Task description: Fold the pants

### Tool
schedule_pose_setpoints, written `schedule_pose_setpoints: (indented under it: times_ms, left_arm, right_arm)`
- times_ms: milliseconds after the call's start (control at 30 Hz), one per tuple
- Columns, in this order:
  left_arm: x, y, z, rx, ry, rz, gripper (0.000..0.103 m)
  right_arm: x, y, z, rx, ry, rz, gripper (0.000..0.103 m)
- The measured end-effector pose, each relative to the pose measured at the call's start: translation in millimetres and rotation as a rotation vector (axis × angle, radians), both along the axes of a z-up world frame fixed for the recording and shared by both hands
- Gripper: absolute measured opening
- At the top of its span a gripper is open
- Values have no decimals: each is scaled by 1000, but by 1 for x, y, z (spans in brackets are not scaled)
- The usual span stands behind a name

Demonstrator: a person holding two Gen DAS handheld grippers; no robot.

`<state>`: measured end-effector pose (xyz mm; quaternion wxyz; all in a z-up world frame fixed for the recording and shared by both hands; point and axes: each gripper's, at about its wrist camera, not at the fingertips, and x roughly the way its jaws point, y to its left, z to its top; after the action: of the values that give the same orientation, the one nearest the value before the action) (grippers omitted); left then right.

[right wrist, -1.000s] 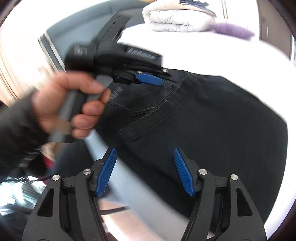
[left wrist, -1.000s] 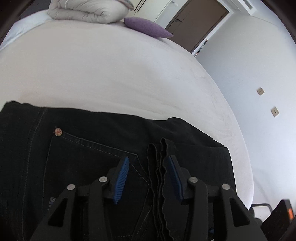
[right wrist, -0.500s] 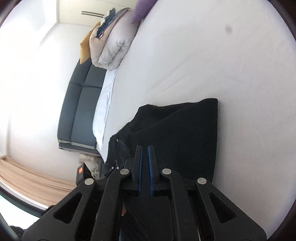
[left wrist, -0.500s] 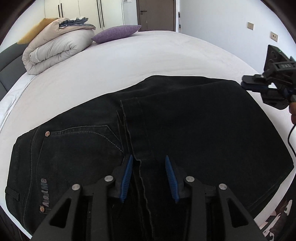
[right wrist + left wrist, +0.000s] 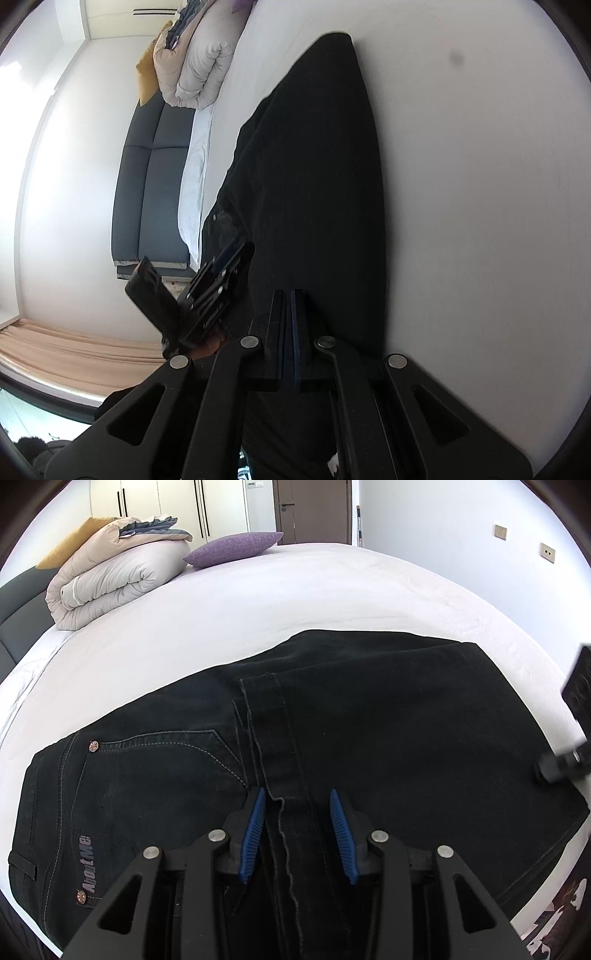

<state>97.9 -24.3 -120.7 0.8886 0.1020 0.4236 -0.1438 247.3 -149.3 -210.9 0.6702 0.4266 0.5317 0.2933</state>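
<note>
Black jeans (image 5: pixel 388 731) lie folded flat on a white bed (image 5: pixel 258 602), back pocket and waistband at the left, leg hems laid across the middle. My left gripper (image 5: pixel 297 797) is open, its blue pads either side of the leg hem, just above the fabric. My right gripper (image 5: pixel 288 299) is shut, its pads pressed together at the jeans' (image 5: pixel 314 177) near edge; whether cloth is pinched between them is hidden. The right gripper's body shows at the right edge of the left wrist view (image 5: pixel 565 764). The left gripper shows in the right wrist view (image 5: pixel 225 266).
A rolled beige duvet (image 5: pixel 114 576) and a purple pillow (image 5: pixel 232 548) lie at the head of the bed. A dark headboard (image 5: pixel 147 192) stands beyond. A brown door (image 5: pixel 312 509) and white wall (image 5: pixel 461 535) are behind. The bed edge runs close on the right.
A second ago both grippers were open and the left one was near the pocket. The right one has shut at the jeans' edge. The left gripper has pulled back, staying open over the hem.
</note>
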Motion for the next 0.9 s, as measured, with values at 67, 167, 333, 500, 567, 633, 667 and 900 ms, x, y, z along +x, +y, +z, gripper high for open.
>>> schedule_pose_setpoints:
  times_ms: [67, 167, 333, 500, 567, 633, 667, 900]
  left_arm:
    - [1, 1, 0, -8, 1, 2, 40]
    - [3, 4, -1, -14, 0, 5, 40]
    - [5, 16, 2, -103, 14, 37, 40]
    - [-12, 63, 23, -354, 24, 194, 42]
    - [-32, 94, 36, -471, -33, 270, 64]
    - [-56, 134, 45, -601, -101, 375, 88]
    - [-67, 157, 47, -665, -127, 431, 91]
    - [-102, 274, 18, -1015, -129, 720, 94]
  right_arm:
    - [-23, 7, -1, 17, 17, 18, 0]
    - [-47, 14, -7, 26, 19, 25, 0]
    - [-52, 28, -9, -23, -25, 27, 0]
    - [-63, 23, -5, -71, -84, 27, 0]
    - [-65, 25, -2, -89, -89, 23, 0]
    - [-68, 25, 9, -92, -108, 20, 5]
    - [-69, 26, 15, -79, -124, 18, 5]
    - [-47, 54, 54, 51, -226, 47, 11]
